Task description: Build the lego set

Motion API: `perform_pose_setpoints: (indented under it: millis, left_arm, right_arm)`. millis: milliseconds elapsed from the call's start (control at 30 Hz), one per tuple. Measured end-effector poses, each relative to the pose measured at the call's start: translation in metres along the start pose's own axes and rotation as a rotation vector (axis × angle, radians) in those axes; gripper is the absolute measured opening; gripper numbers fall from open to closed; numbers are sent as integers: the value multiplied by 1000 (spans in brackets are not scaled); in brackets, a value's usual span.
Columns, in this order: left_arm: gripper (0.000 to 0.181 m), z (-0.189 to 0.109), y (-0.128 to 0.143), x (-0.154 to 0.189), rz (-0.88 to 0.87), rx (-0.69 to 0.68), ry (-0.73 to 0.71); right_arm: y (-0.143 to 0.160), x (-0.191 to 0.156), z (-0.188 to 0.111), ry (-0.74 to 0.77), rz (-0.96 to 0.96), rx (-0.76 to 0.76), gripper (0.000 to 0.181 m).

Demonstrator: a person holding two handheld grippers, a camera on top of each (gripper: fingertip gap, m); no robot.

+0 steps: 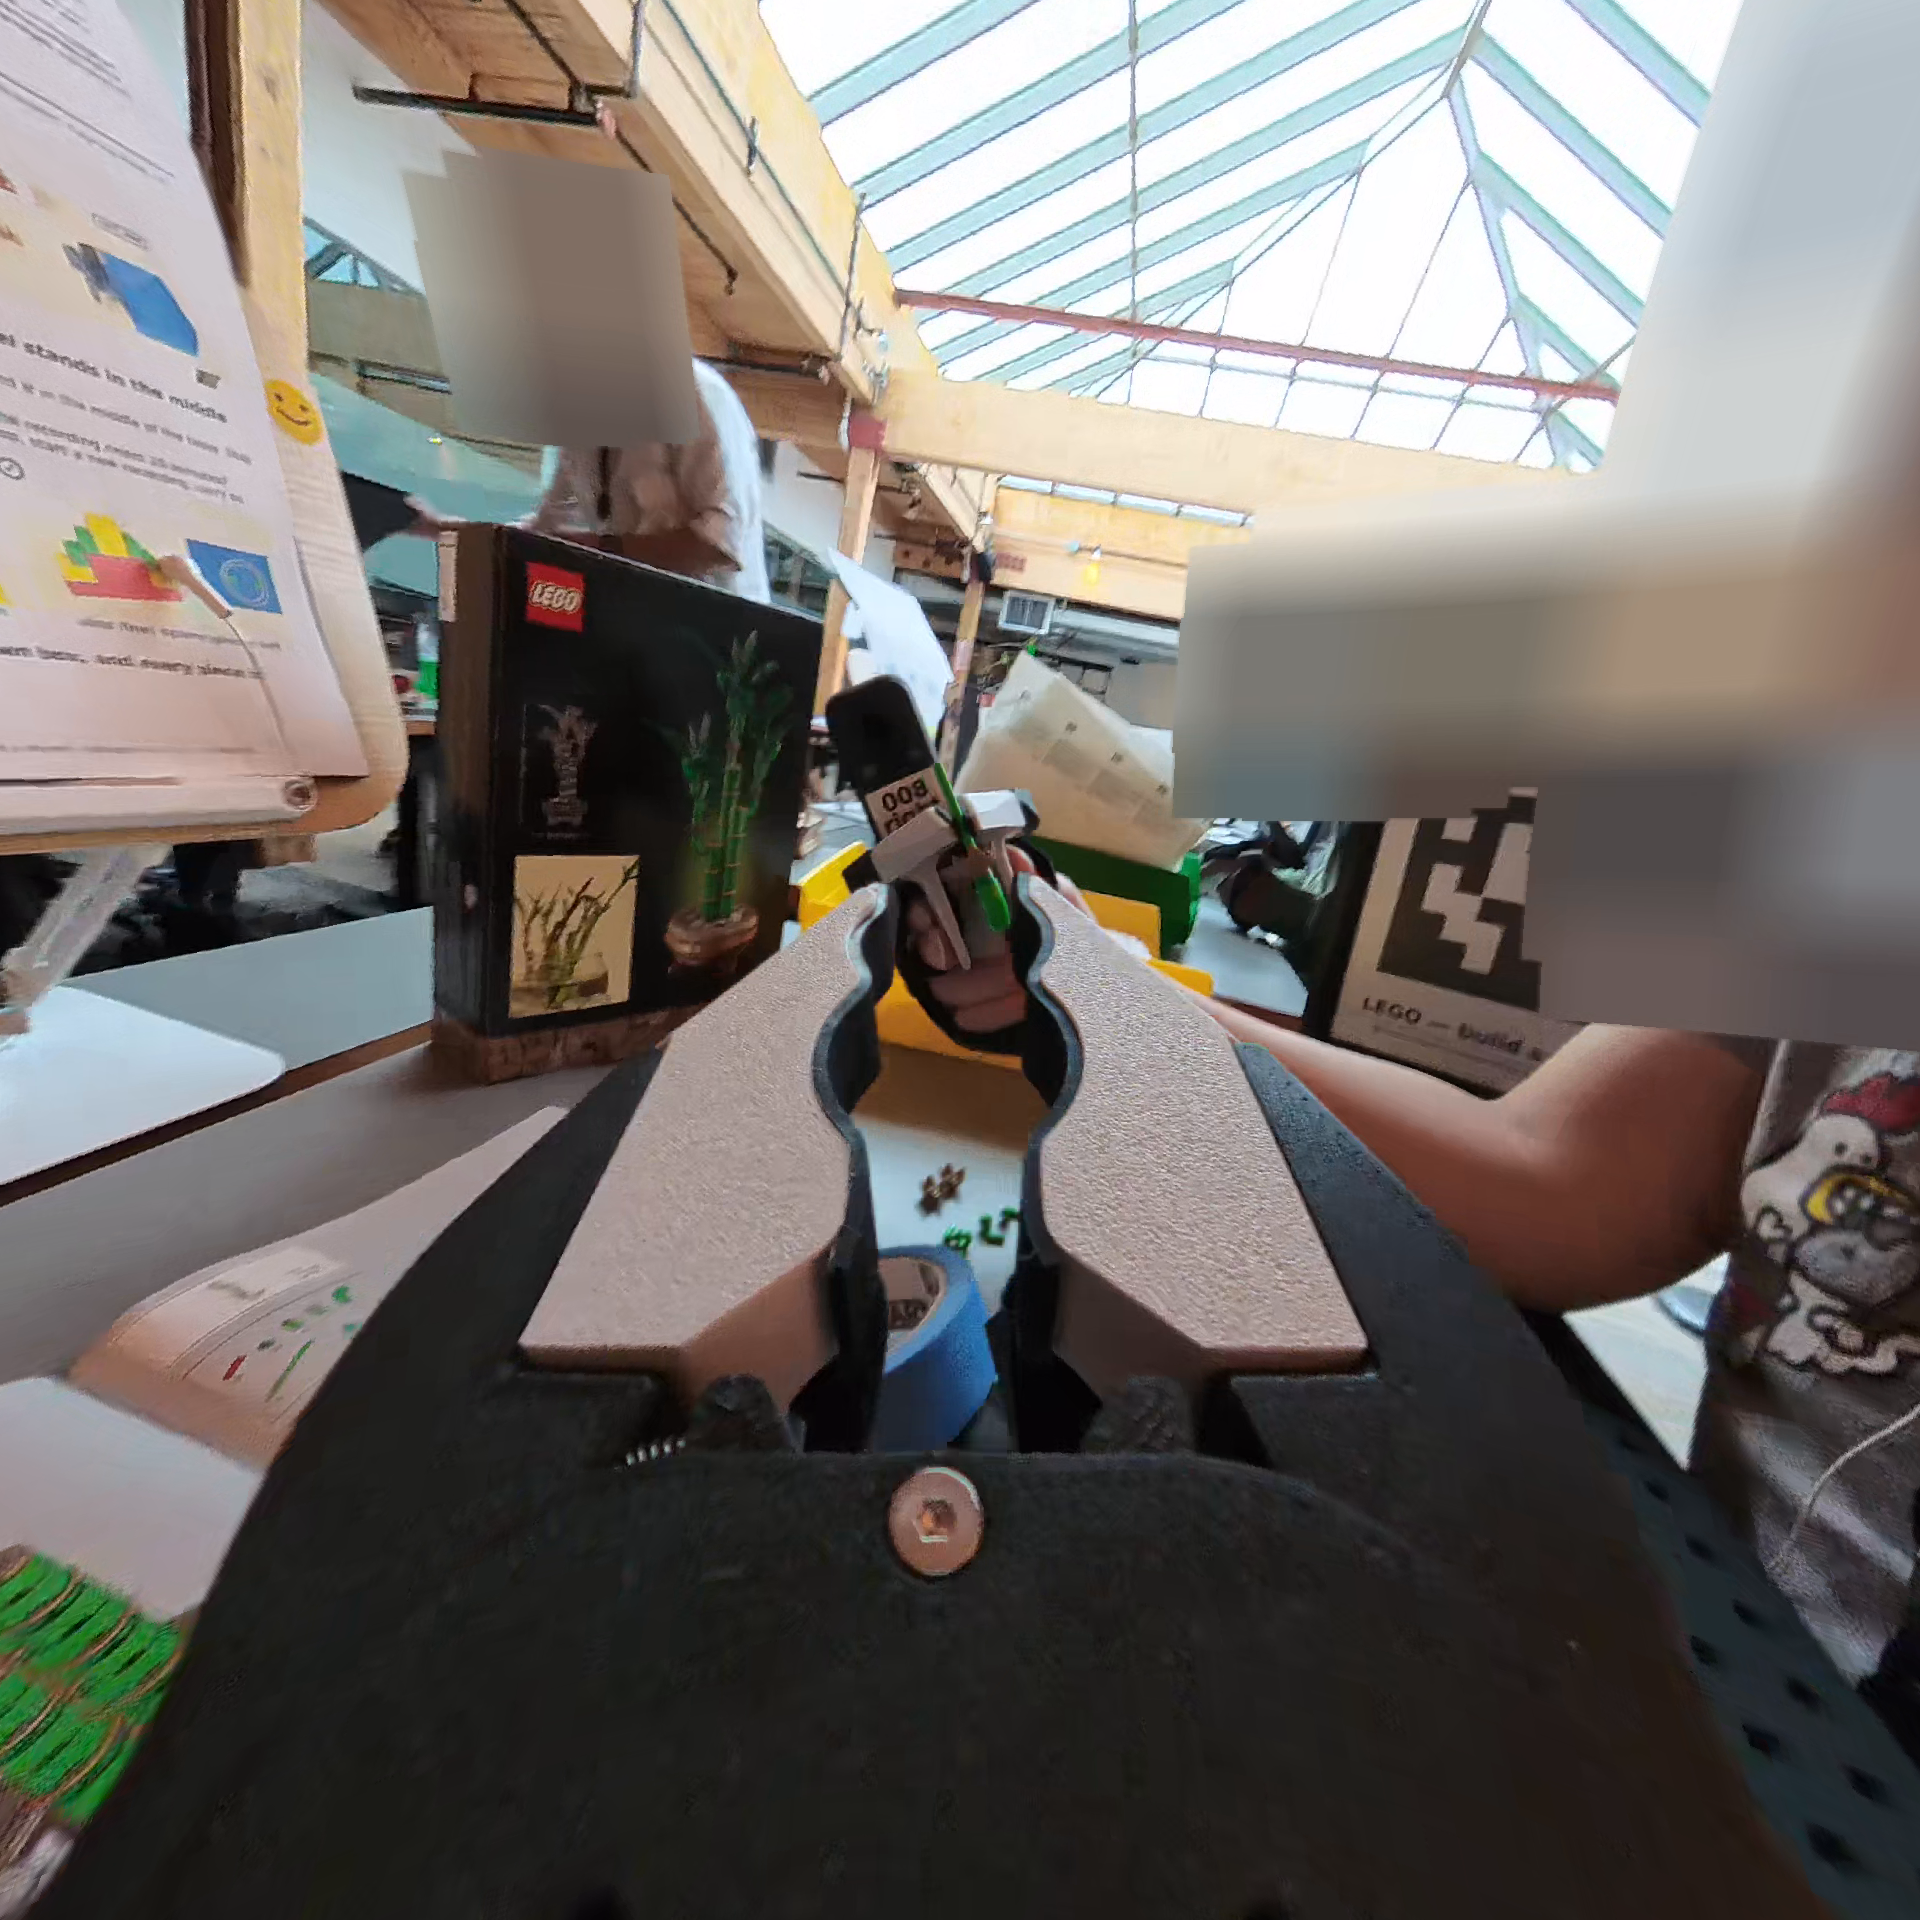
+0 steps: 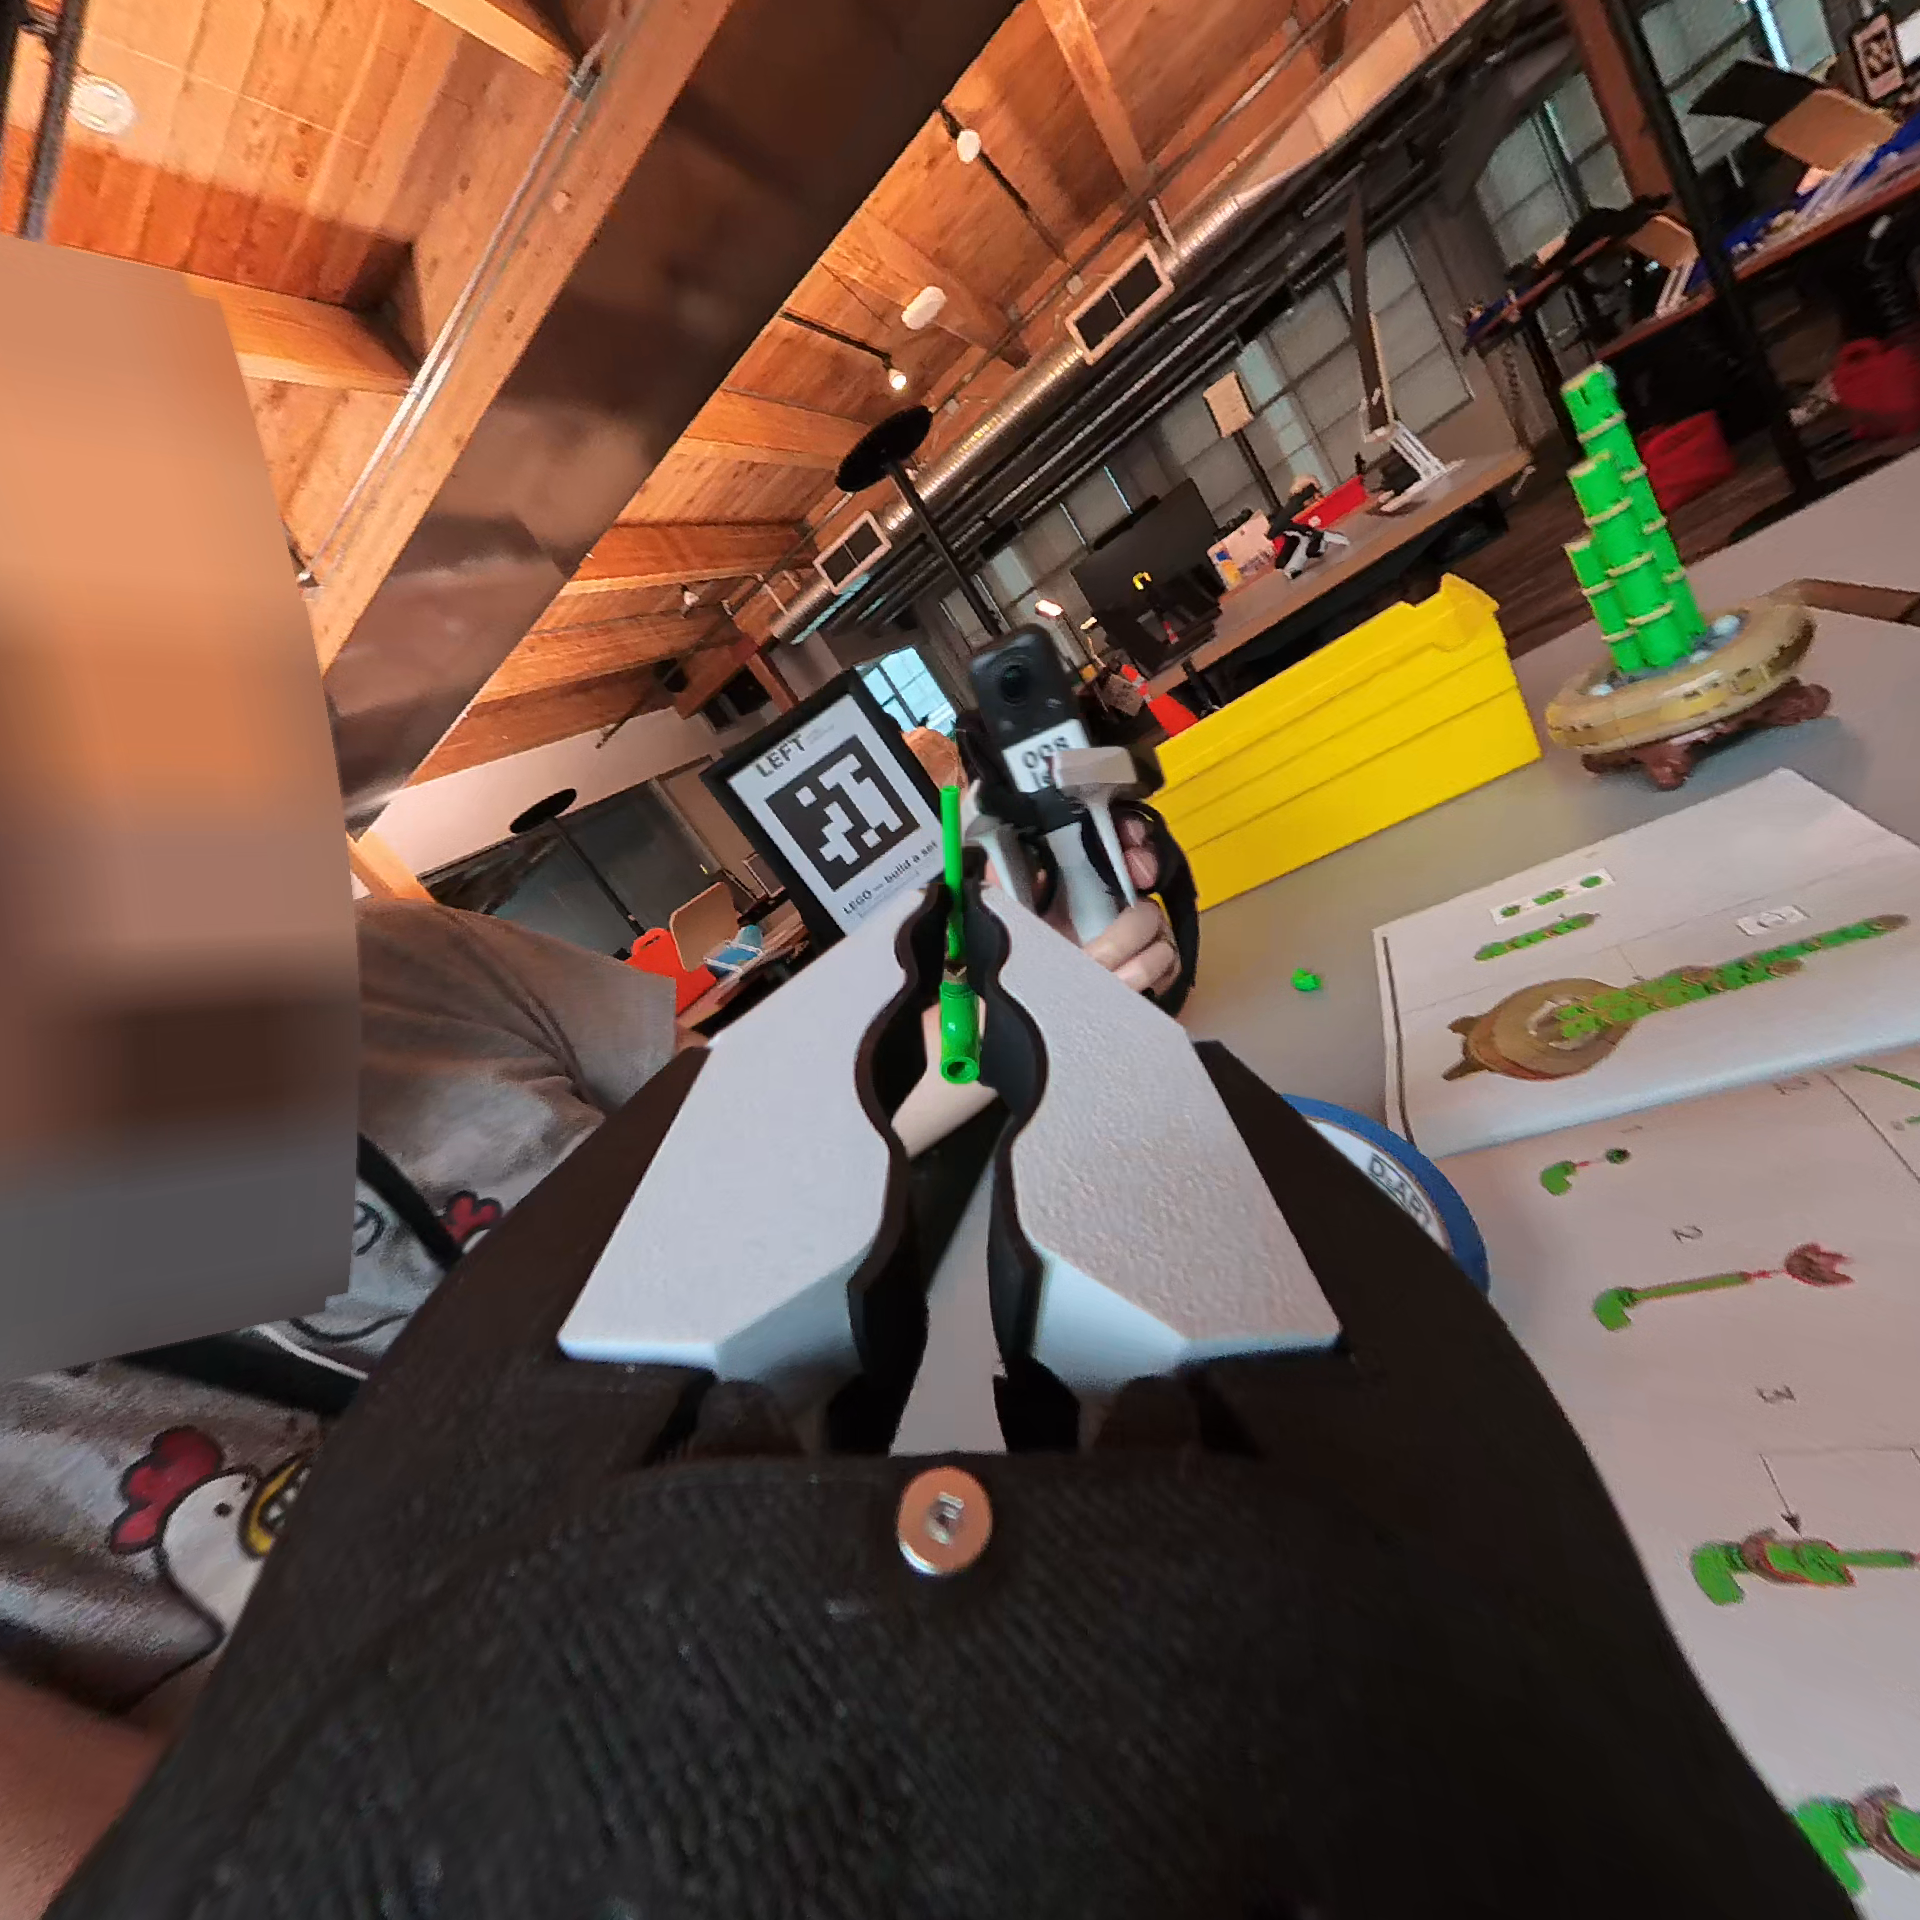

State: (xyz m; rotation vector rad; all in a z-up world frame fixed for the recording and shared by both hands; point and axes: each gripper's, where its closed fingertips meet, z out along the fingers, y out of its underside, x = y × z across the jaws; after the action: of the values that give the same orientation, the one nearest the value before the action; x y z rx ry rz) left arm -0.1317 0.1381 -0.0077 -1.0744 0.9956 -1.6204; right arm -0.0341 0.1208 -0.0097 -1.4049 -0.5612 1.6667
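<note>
My right gripper is shut on a thin green stem piece. The stem stands upright between the tips, with its thicker tube end toward the camera. In the left wrist view the right gripper shows farther off, raised above the table with the green stem in it. My left gripper is open and empty, pointing at the right one. It also shows in the right wrist view, held by a hand just beyond the stem. The bamboo build stands in its round tan pot at the far right.
A yellow bin sits behind the grippers. Printed instruction sheets lie on the right, with a blue tape roll beside them. The set's box stands at the left. Loose brown and green pieces lie on the table. Spacing between my two grippers at the tips: around 11 cm. The right gripper is farther from the bamboo build, some 40 cm, than the left, some 35 cm.
</note>
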Motion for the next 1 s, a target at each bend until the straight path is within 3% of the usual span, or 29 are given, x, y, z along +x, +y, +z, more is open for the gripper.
perform_pose_setpoints:
  millis: [133, 267, 367, 500, 867, 1000]
  left_arm:
    - [21, 12, -10, 3, -39, -36, 101]
    - [19, 8, -8, 5, 11, -54, 109]
    - [16, -11, 0, 4, -43, -1, 68]
    - [17, -23, -24, -3, -122, 140, 70]
    - [19, -28, -27, -8, -165, 134, 90]
    - [19, -25, -14, -15, -101, 54, 38]
  right_arm:
    - [-6, -11, 0, -3, -34, 2, 1]
    - [-8, -13, 4, 30, -58, -18, 1]
    - [-9, -10, 10, 53, -62, -19, 1]
    - [-6, -1, 18, 82, -59, -32, 1]
    - [7, 11, 39, 67, -31, -74, 1]
    - [12, 12, 43, 55, -31, -83, 1]
